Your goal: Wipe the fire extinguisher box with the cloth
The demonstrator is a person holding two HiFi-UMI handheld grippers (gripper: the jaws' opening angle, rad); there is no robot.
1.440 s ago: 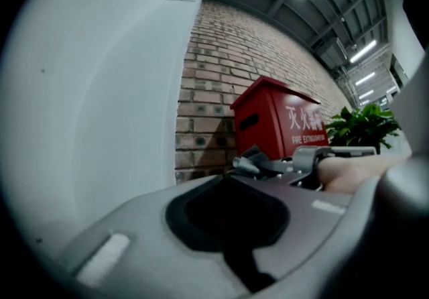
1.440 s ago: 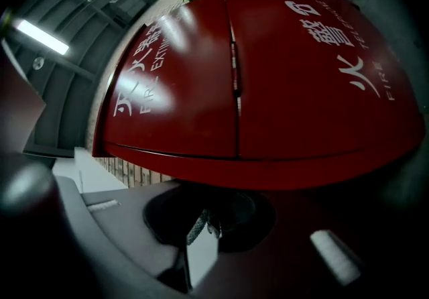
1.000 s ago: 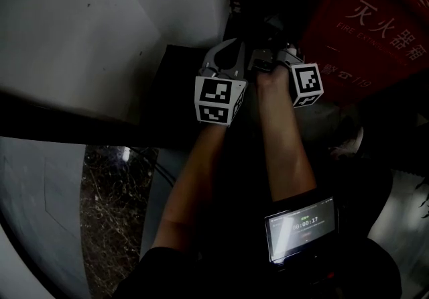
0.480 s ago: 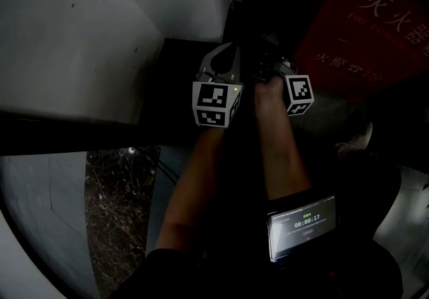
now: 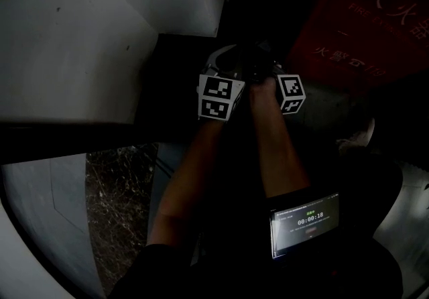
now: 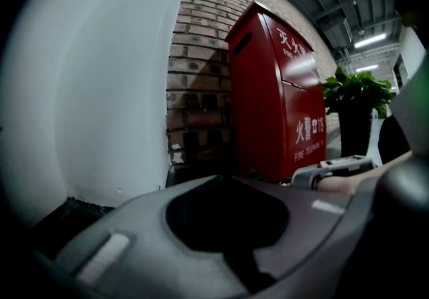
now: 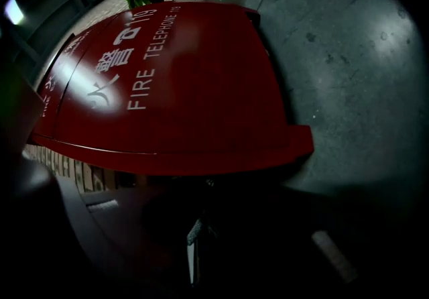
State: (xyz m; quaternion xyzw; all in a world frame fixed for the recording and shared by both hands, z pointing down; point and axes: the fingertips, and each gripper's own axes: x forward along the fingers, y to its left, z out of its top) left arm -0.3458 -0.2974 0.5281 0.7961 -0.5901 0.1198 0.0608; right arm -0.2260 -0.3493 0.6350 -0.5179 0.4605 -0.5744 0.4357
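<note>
Red fire extinguisher box (image 7: 174, 83) upright on grey floor (image 7: 362, 90), back against brick wall (image 6: 201, 70). Box looms close ahead of right gripper (image 7: 198, 217) fingertips; contact not discernible. Right jaws pressed together, pale sliver at seam; too dark to tell whether anything is pinched. Left gripper (image 6: 228, 180) clenched, nothing visible between tips. Box ahead-right of left fingers, white wall (image 6: 100, 90) to their left, potted plant (image 6: 355, 93) beyond box. Grippers side by side.
</note>
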